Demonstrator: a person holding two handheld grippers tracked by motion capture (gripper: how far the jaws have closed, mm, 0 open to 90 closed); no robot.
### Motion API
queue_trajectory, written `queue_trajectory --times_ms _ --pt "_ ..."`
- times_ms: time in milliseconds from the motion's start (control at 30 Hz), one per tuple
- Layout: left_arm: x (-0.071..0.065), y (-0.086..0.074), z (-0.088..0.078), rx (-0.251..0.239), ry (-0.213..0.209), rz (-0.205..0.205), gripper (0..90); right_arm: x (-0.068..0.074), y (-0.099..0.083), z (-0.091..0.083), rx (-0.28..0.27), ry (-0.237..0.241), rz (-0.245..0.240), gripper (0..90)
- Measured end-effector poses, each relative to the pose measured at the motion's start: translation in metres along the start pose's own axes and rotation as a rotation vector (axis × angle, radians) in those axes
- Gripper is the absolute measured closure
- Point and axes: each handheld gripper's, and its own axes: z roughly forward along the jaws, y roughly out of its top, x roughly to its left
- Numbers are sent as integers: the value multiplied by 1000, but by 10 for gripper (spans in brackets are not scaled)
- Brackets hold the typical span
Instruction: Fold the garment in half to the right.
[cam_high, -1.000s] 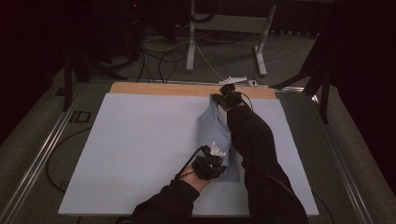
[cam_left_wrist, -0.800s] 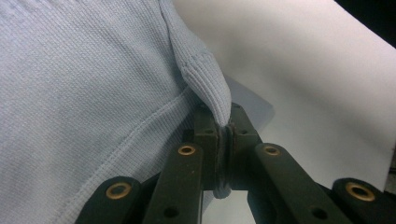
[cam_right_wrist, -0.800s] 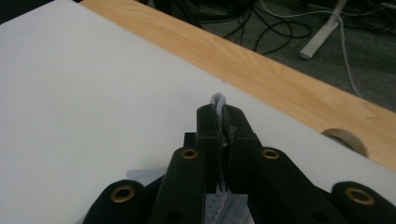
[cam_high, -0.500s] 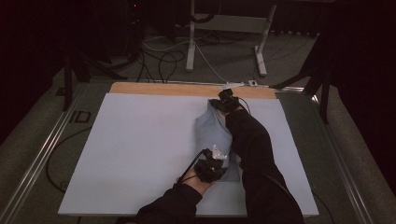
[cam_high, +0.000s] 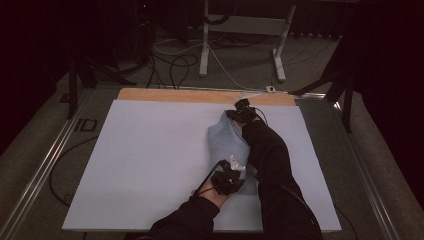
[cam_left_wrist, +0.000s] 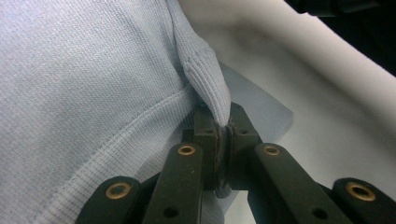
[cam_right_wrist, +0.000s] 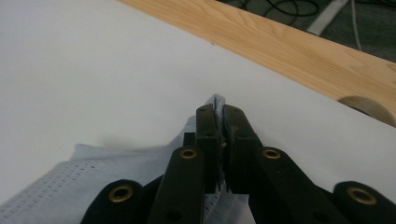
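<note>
Right gripper (cam_high: 239, 114) lower, garment (cam_high: 227, 145) clamped.

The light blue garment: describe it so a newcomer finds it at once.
Start at the big white board covering the table, with a wooden strip along its far edge. Right of the board's middle lies the light blue garment, a knit cloth stretched between the left tool near the person and the right tool farther off. It is the board's one soft, blue thing.
</note>
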Motion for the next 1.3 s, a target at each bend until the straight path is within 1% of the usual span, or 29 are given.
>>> queue_trajectory --times_ms 33,67,100,133,167,233,267,300,333,467,500,567,600,633,667,700,733,800,833,900,967,1033,1067,1133,1167,1200,1233,1267,1300 --pt "0 0 0 1 -1 -2 859 0 0 -1 1 4 5 856" --pt "1 0 0 1 -2 -3 860 -1 0 -1 8 6 6 835" --pt "1 0 1 0 -2 -9 860 -3 0 -1 24 15 22 803" --pt "0 0 2 -1 -1 -9 859 -3 0 -2 31 14 23 784" --pt "0 0 2 0 -1 -8 859 -3 0 -5 24 1 17 751" --pt "1 0 2 3 -1 -8 859 -4 1 -7 19 -1 25 738" --pt "2 0 3 9 -2 -9 859 -5 1 -10 13 -1 36 719" --pt "2 1 3 10 -3 -10 859 -5 2 -15 8 -2 30 683" --pt "1 1 4 11 -1 -9 859 -6 2 -18 12 -4 26 679" --pt "0 2 5 15 3 -8 859 -7 5 -29 7 8 26 600" --pt "0 2 5 15 5 -5 859 -6 5 -32 4 12 20 599" --pt "-1 3 5 9 3 -5 856 -4 8 -36 -6 23 23 582" --pt "-1 3 4 5 1 -4 853 -3 9 -38 -9 33 27 582" --pt "-2 3 3 -3 -4 -6 848 -2 10 -39 -9 41 19 581" --pt "-2 3 3 -3 -4 -6 843 -2 10 -39 -9 41 19 581" --pt "-3 3 2 -11 -14 0 843 0 11 -40 -3 46 18 582" --pt "-4 4 1 -10 -20 4 817 3 12 -41 3 61 9 588" --pt "-7 5 -1 -13 -29 8 802 6 12 -43 8 76 -2 590" --pt "-8 5 -2 -12 -33 14 790 8 12 -44 13 76 -6 593" --pt "-10 6 -1 -12 -30 20 791 8 12 -48 9 87 -7 590" --pt "-11 6 0 -9 -38 19 792 6 11 -53 0 97 -1 550" --pt "-13 6 2 -4 -42 28 800 5 11 -59 -1 102 -8 524" --pt "-13 6 3 1 -39 34 804 5 11 -62 2 101 -15 523" --pt "-15 7 5 -4 -41 24 811 6 11 -68 -9 99 -30 553" --pt "-15 7 5 -4 -41 24 812 7 10 -71 -17 100 -37 591" --pt "-16 8 7 -12 -41 14 820 8 9 -73 -25 99 -39 598" --pt "-16 9 7 -5 -36 20 821 10 7 -75 -32 101 -38 627" --pt "-16 9 8 -3 -33 26 836 11 5 -76 -38 104 -34 693" --pt "-16 10 9 0 -31 29 839 13 3 -77 -40 102 -34 732"
